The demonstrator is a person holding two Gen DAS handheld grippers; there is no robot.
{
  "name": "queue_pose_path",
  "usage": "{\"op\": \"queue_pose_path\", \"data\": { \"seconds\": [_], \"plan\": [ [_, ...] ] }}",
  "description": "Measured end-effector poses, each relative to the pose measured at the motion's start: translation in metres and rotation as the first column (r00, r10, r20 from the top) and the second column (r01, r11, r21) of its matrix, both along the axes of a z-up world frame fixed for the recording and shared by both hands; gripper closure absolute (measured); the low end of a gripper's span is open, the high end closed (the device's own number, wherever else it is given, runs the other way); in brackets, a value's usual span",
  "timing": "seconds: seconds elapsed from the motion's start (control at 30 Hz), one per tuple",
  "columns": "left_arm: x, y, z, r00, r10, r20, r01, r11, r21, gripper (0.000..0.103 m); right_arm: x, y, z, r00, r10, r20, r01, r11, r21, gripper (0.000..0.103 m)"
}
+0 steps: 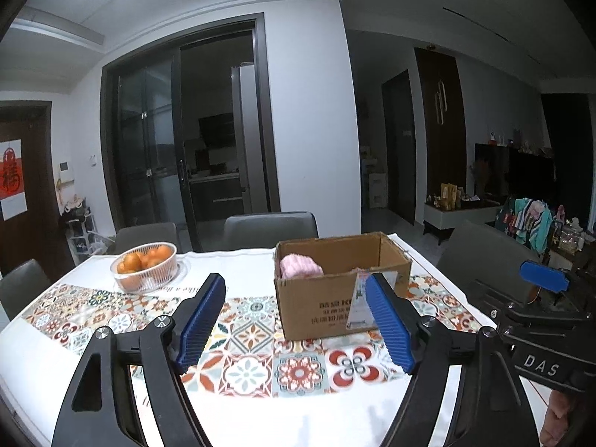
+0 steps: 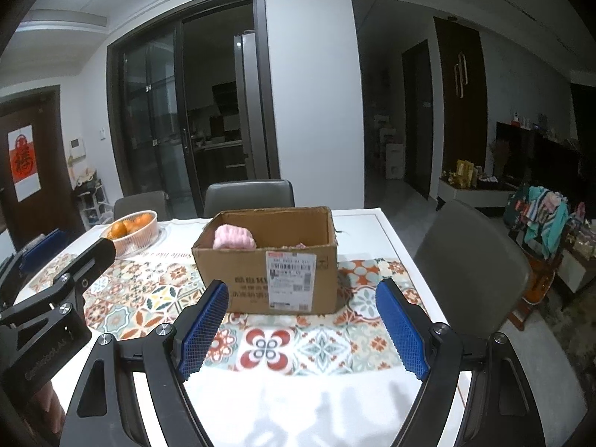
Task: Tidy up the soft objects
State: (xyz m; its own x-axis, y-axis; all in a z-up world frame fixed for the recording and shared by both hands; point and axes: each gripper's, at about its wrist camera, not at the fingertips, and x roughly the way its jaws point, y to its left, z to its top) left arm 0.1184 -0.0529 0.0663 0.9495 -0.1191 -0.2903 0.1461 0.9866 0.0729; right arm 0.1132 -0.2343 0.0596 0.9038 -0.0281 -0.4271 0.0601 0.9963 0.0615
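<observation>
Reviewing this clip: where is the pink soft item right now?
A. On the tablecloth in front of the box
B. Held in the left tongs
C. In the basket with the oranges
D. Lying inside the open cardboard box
D. The pink soft item lies inside the open cardboard box; both tongs are open and empty.

White walls, a dark-framed glass sliding door (image 1: 186,130), grey chairs (image 1: 270,225) behind a tile-patterned tablecloth (image 1: 253,357).
</observation>
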Motion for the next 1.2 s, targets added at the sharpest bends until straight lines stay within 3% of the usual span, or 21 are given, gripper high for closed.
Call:
{"op": "queue_pose_path", "data": {
  "seconds": [0.37,0.9,1.2],
  "plan": [
    [-0.048,0.007,-0.01,1.0,0.011,0.0,-0.011,1.0,0.003,0.016,-0.049,0.003,-0.001,0.999,-0.015,0.032,0.015,1.0,-0.008,0.019],
    [-0.088,0.018,-0.021,1.0,0.023,0.009,-0.022,1.0,-0.007,0.001,-0.086,0.008,-0.012,0.999,-0.023,0.026,0.023,1.0,-0.001,0.018],
    [-0.102,0.022,-0.023,0.999,0.042,0.021,-0.042,0.999,0.003,0.0,-0.097,0.011,-0.016,1.0,-0.016,0.02,0.017,1.0,-0.01,0.018]
  ]
}}
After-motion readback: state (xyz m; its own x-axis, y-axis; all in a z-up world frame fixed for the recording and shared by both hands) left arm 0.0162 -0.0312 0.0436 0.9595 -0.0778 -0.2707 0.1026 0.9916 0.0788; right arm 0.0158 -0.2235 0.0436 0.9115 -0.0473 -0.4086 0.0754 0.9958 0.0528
